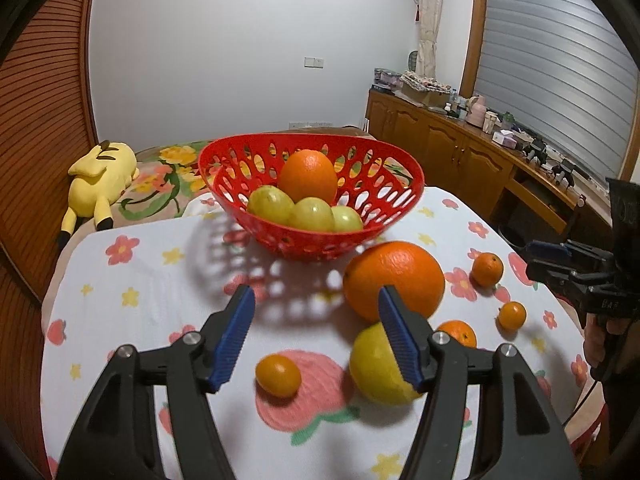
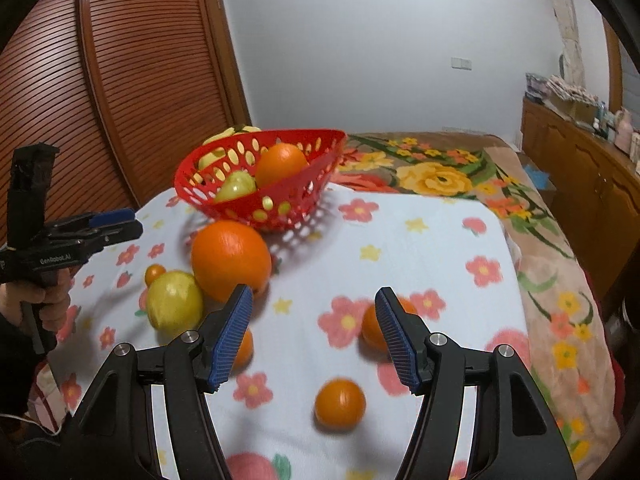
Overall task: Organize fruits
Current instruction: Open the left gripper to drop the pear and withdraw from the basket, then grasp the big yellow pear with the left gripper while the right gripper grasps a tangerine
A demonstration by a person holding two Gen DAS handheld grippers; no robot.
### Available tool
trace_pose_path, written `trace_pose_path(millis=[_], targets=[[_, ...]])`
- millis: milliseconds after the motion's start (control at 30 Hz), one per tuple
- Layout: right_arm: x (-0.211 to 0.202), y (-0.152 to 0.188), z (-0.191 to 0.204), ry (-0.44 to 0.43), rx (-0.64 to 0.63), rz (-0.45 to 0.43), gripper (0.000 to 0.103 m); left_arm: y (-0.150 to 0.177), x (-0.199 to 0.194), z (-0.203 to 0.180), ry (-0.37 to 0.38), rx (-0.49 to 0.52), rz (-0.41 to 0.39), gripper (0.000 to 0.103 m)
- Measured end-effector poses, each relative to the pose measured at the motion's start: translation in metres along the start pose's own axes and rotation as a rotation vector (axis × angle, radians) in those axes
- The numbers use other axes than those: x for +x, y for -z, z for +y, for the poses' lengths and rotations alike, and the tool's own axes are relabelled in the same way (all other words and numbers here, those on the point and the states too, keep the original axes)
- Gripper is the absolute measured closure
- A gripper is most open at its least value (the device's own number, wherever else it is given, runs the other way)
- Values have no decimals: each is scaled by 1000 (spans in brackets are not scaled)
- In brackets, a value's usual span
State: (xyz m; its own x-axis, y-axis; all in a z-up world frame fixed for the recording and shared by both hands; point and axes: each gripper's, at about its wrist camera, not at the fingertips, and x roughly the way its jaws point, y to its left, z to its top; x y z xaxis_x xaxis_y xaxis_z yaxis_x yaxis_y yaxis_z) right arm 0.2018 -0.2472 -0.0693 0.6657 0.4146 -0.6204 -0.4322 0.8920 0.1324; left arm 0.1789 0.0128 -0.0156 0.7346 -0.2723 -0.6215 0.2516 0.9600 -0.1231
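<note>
Nearest in the left wrist view, the left gripper point(image 1: 316, 334) is being held with its blue fingers point(image 1: 234, 340) partly spread and nothing clamped between them; a small orange point(image 1: 278, 375) is being framed in the gap, low on the tabletop point(image 1: 140, 320), with no contact showing. The right finger is being carried in front of a yellow lemon point(image 1: 378, 364), and whether it is touching that fruit cannot be told.

In the right wrist view, the right gripper point(image 2: 314, 334) is likewise being held part-way open and empty, with another small orange point(image 2: 340, 403) lying between and below its fingers point(image 2: 394, 338). Two more small oranges are being partly hidden, one behind each finger.

The sorting is being judged as roughly half done. Loose fruit is being left on the flowered cloth: a large orange point(image 1: 394, 280) just behind the lemon, two small oranges to the right point(image 1: 487, 269) point(image 1: 512, 315), another point(image 1: 458, 332) tucked beside the lemon, and the one near the left gripper.

Farther off, the red basket point(image 1: 312, 240) is being seen already loaded with one large orange point(image 1: 308, 176) and three yellow-green fruits point(image 1: 312, 214). Beyond the tabletop, a bed with a flowered cover point(image 2: 440, 172) and a yellow plush toy point(image 1: 102, 172) are being shown.

Both grippers are being judged as lined up for small oranges, each still to be grasped and carried to the basket.
</note>
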Motion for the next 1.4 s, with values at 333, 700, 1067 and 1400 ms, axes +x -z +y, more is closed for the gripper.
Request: trace_pose_path(millis=[333, 700, 1067, 1400], targets=[[-9, 33, -9, 22, 40, 32, 38, 20, -4, -15, 26, -14, 17, 36], [12, 53, -12, 25, 59, 102, 38, 36, 12, -33, 60, -6, 68, 36], [26, 60, -13, 47, 75, 169, 69, 39, 19, -45, 75, 17, 83, 35], [23, 60, -3, 13, 59, 140, 70, 41, 32, -47, 69, 26, 115, 34]])
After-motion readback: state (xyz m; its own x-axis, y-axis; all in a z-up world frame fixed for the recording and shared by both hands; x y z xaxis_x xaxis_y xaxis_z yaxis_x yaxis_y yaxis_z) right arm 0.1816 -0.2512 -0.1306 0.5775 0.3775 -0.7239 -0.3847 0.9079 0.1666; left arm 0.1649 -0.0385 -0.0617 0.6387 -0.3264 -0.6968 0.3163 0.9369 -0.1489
